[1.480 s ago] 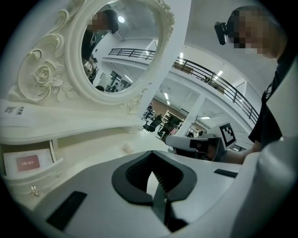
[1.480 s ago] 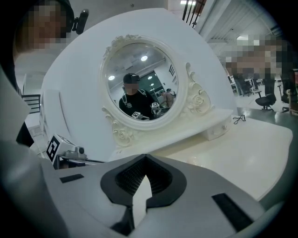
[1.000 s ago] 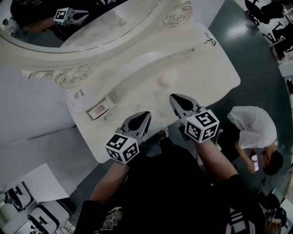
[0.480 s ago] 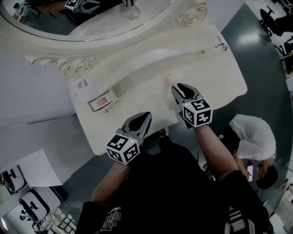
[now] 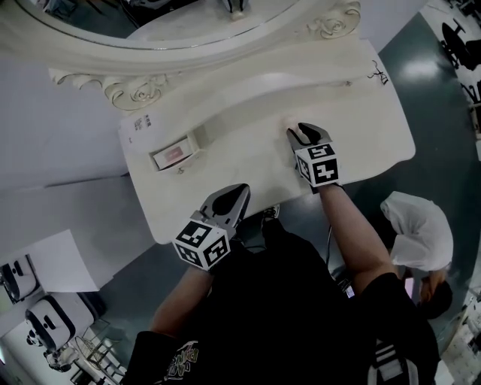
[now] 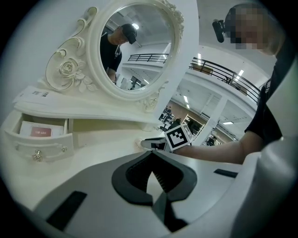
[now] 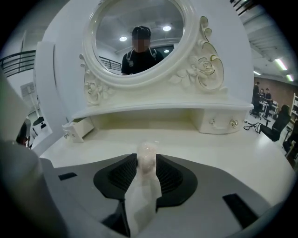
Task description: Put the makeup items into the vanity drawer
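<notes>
A small pale pink makeup sponge (image 7: 147,154) stands on the white vanity top (image 5: 248,162). My right gripper (image 7: 146,161) has reached it, and its jaws are opening with the sponge between the fingertips. From the head view the sponge (image 5: 288,121) peeks out just beyond the right gripper (image 5: 302,132). At the vanity's left, the small drawer (image 5: 197,143) is pulled out, with a pink-labelled flat item (image 5: 173,155) inside; it also shows in the left gripper view (image 6: 39,148). My left gripper (image 5: 234,194) hangs shut and empty over the front edge.
The oval mirror (image 5: 150,19) in its carved frame rises behind the shelf. A closed drawer (image 7: 219,122) with two knobs sits at the vanity's right. A person in white (image 5: 417,229) crouches on the floor to the right. White paper (image 5: 49,263) lies on the floor at left.
My right gripper went forward across the vanity top to the sponge and its jaws went from shut to open around it. The left gripper stayed by the front edge.
</notes>
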`<state>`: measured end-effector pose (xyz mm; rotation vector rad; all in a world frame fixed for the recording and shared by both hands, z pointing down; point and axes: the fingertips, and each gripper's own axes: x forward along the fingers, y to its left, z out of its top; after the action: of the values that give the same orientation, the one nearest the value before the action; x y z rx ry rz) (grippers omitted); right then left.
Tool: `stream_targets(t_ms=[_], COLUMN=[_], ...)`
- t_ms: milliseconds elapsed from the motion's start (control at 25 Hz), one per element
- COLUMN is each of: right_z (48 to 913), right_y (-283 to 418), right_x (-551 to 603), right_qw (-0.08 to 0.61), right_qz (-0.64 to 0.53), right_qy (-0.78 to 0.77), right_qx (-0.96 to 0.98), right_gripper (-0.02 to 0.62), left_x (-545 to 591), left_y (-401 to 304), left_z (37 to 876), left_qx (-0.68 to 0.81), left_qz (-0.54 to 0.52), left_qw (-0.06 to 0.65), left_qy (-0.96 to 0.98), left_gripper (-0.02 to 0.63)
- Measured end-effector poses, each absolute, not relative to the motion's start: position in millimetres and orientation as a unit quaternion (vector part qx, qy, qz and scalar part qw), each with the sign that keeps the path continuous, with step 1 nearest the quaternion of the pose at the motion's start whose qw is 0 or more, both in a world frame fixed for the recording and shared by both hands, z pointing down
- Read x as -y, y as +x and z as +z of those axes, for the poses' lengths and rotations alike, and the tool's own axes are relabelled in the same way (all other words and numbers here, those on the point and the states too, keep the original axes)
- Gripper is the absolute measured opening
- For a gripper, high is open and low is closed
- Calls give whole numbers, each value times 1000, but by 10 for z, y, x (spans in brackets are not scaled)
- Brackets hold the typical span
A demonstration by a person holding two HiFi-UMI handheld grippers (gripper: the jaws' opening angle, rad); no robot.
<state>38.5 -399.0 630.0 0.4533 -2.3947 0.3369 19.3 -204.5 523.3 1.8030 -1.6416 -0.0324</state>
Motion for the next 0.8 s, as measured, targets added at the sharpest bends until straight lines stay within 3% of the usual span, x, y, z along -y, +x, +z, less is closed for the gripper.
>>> stream_targets(t_ms=[360, 800], right_z=[6333, 6036], right_y=[318, 98], right_x=[3978, 3734], right_qw=[342, 322], right_qz=[136, 117], right_qy=[172, 147], right_qx=[914, 928], right_gripper=[88, 78], left_x=[1926, 1843], left_y=[149, 35], left_z=[5241, 5133], left_qx=[636, 643], left_qz=[-20, -30], left_qw=[345, 334], left_qy=[690, 689], left_gripper=[2, 2])
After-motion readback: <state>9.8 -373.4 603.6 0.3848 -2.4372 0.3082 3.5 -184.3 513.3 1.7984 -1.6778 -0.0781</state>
